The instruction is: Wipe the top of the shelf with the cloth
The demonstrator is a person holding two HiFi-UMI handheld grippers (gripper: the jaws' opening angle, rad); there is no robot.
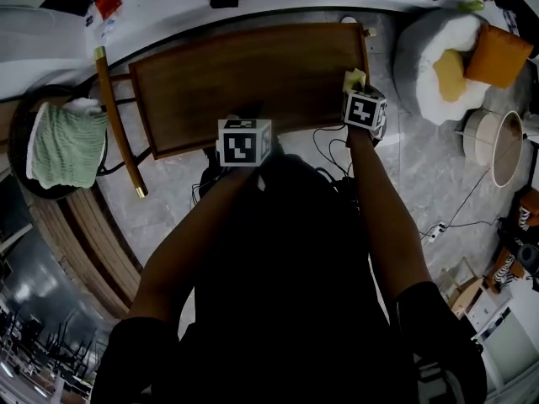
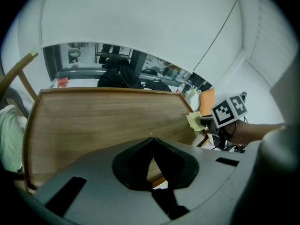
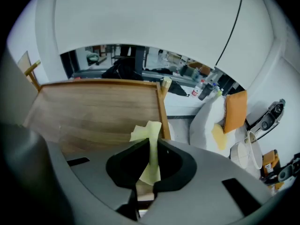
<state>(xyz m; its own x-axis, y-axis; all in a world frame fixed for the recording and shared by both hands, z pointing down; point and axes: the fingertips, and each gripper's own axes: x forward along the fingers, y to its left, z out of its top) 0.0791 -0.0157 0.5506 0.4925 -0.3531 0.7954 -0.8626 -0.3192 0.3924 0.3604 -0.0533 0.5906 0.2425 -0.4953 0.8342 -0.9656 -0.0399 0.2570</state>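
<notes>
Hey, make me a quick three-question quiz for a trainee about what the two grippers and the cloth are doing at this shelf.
1. Which gripper holds the yellow cloth? A) the left one B) the right one C) neither
2. True or false: the yellow cloth is at the left edge of the shelf top.
3. Fill in: the left gripper has its jaws ____, with nothing between them.
Key: 1 B, the right gripper. 2 False, it is at the right edge. 3 shut.

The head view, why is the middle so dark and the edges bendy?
Head view: the person's torso sits unlit below the lit wooden shelf top; the wide lens likely bends edges. Right gripper view: same curving, black corners.
</notes>
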